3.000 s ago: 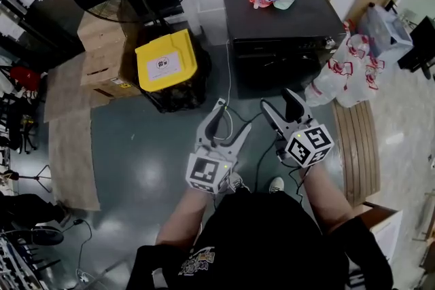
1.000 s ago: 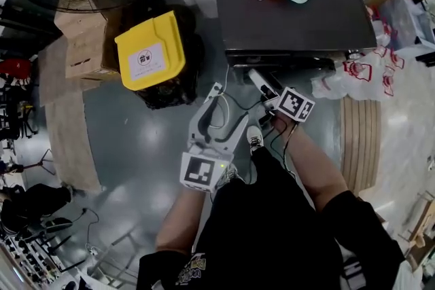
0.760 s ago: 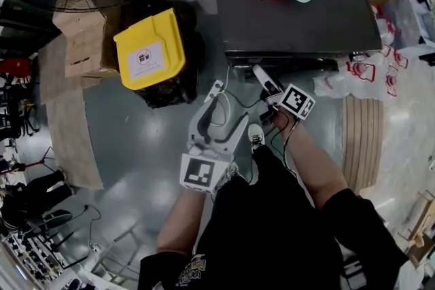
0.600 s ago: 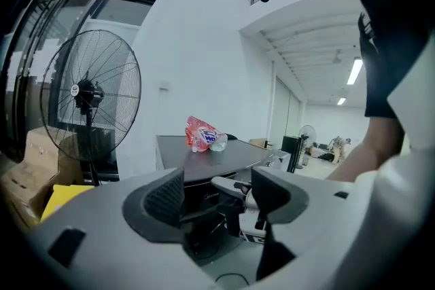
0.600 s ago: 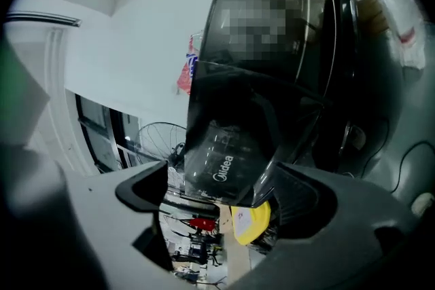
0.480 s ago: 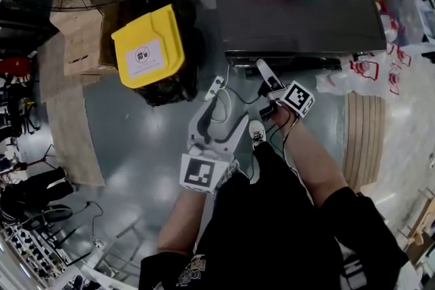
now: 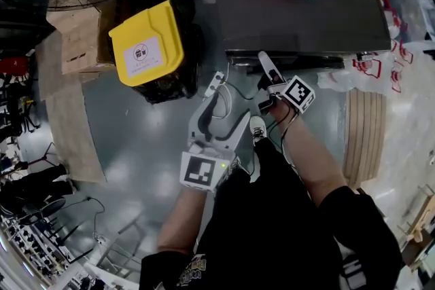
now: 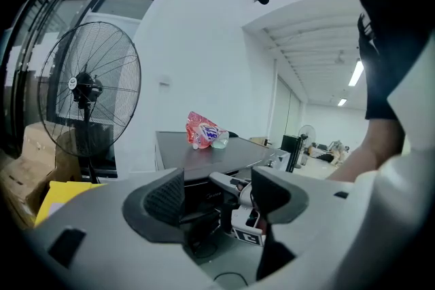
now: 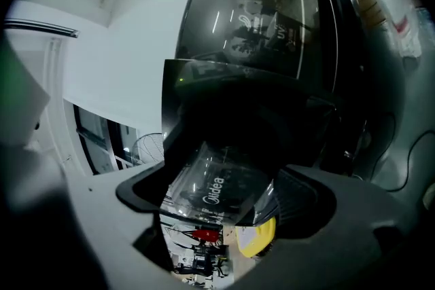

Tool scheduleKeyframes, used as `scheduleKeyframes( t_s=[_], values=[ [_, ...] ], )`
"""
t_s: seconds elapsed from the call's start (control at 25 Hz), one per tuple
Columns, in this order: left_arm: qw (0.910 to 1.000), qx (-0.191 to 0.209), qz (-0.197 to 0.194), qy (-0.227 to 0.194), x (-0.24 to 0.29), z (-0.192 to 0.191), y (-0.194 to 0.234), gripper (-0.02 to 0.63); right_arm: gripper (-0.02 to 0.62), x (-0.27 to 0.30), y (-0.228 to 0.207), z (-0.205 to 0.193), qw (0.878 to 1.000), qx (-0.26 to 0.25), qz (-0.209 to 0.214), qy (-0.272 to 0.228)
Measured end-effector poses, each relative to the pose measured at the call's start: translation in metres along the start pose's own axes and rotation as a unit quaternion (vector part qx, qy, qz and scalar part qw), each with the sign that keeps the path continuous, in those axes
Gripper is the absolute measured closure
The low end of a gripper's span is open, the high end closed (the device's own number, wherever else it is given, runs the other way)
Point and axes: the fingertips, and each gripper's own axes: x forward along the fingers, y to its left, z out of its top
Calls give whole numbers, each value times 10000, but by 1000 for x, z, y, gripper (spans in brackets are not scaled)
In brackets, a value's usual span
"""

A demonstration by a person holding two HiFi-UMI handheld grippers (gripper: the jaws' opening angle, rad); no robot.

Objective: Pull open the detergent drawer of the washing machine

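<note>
1. A black short-sleeved top (image 7: 272, 227) carries a small gold-and-white print (image 7: 192, 261) on the chest.
2. The right sleeve (image 7: 353, 214) is loose and plain black.
3. Dark trousers (image 7: 262, 166) end at a white shoe (image 7: 257, 127).
4. The left tongs (image 7: 228, 111) have a light grey plastic shell.
5. A cube of black-and-white square markers (image 7: 204, 172) sits at their rear, with a tiny green light (image 7: 222, 165) at its edge.
6. In the left gripper view, the jaws carry black ribbed pads (image 8: 166, 197).
</note>
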Motion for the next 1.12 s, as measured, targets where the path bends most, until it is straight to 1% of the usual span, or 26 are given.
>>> scheduleKeyframes(
  t_s=[0.12, 0.24, 0.36, 0.44, 0.56, 0.6, 0.68, 0.76, 1.0, 1.12],
  values=[
    [10000, -31, -9, -11, 0, -1, -2, 324, 112, -1, -1, 0, 10000, -8, -14, -37],
    [10000, -32, -5, -20, -4, 1, -3, 324, 117, -5, -4, -1, 9997, 25, -234, -38],
    [10000, -29, 1, -19, -8, 1, -4, 324, 121, -7, -4, -2, 9995, 78, -288, -60],
    [10000, -51, -4, -17, -9, 0, -5, 324, 121, -8, -4, -3, 9996, 74, -273, -52],
    [9999, -99, -40, -25, -11, -1, -9, 325, 123, -11, 5, -8, 10000, 57, 68, -45],
    [9999, -104, -61, -41, -12, -1, -10, 325, 121, -14, 5, -10, 10000, 58, 69, -30],
    [9999, -103, -106, -67, -15, -2, -14, 325, 121, -24, -2, -15, 9998, 48, -212, 18],
    [9998, -110, -144, -63, -18, -3, -17, 325, 123, -32, -5, -17, 9995, 29, -318, 9],
    [9995, -133, -257, -97, -33, -10, -28, 325, 121, -49, -5, -24, 9997, 73, -221, -112],
    [9994, -110, -325, -96, -42, -13, -34, 325, 121, -62, -5, -30, 9996, 76, -241, -150]
  ],
)
